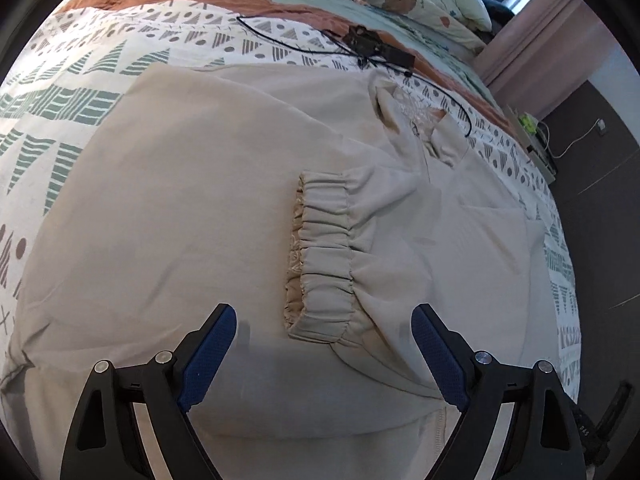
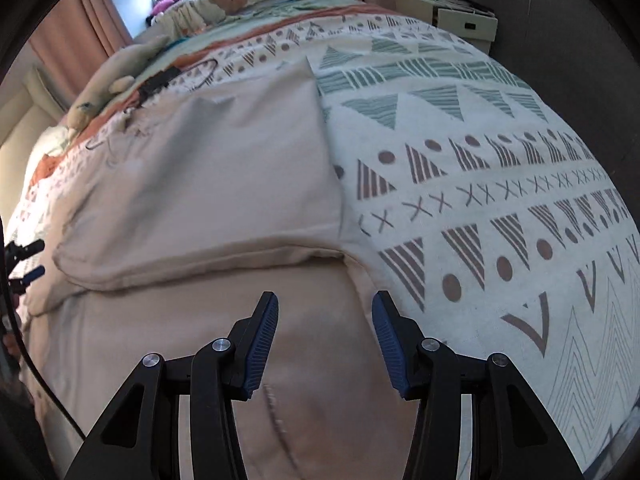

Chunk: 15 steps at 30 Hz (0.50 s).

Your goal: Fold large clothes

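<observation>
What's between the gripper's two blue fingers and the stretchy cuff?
In the left wrist view, only smooth beige fabric of the jacket lies between the open left gripper and the cuff; the cuff's near end reaches almost between the fingertips.

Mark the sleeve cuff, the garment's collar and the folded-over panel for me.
sleeve cuff [image 1: 326,256], left wrist view, on the gathered elastic band.
collar [image 1: 386,110], left wrist view, on its raised flap.
folded-over panel [image 2: 224,176], right wrist view, mid-panel.
</observation>
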### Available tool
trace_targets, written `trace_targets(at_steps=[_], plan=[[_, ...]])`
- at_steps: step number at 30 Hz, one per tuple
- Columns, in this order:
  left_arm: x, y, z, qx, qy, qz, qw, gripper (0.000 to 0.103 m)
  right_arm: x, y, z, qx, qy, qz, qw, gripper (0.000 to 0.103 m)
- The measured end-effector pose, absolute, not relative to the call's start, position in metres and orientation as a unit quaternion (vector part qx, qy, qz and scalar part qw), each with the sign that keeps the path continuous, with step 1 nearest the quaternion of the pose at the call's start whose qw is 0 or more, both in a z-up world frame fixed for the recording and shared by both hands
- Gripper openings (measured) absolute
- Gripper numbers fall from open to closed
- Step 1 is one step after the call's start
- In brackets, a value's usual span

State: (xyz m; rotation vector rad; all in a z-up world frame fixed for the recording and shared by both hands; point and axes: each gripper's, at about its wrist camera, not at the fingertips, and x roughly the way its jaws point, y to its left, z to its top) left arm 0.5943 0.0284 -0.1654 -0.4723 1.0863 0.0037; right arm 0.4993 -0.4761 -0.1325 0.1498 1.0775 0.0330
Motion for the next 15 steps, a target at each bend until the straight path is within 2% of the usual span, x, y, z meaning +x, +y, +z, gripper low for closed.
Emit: trace_targets(at_steps=[6, 8, 9, 11, 12, 15], plan=[[0.607, 0.016, -0.185, -0.188, 0.525, 0.035, 0.83, 0.085, 0.513, -0.487, -0.139, 0.057, 0.512, -0.031, 0.857, 0.05], [0.607, 0.008, -0.185, -0.168, 0.522, 0.027, 0.836, 0.073, 0.519, -0.491, -0.142, 0.057, 0.518, -0.03, 0.853, 0.05], [0.607, 0.004, -0.185, -0.154, 0.523, 0.023, 0.838, 0.061, 0.522, -0.491, -0.146, 0.053, 0.523, -0.03, 0.85, 0.05], [0.605, -0.002, -0.182, -0.13, 0.525, 0.025, 0.84, 0.05, 0.527, -0.494, -0.153, 0.045, 0.53, -0.035, 0.846, 0.05], [0.603, -0.004, -0.18, -0.122, 0.525, 0.029, 0.842, 0.04, 0.528, -0.495, -0.153, 0.048, 0.528, -0.037, 0.847, 0.05], [0.589, -0.011, -0.171, -0.101, 0.512, 0.028, 0.853, 0.033, 0.531, -0.506, -0.152, 0.079, 0.522, -0.039, 0.849, 0.05]])
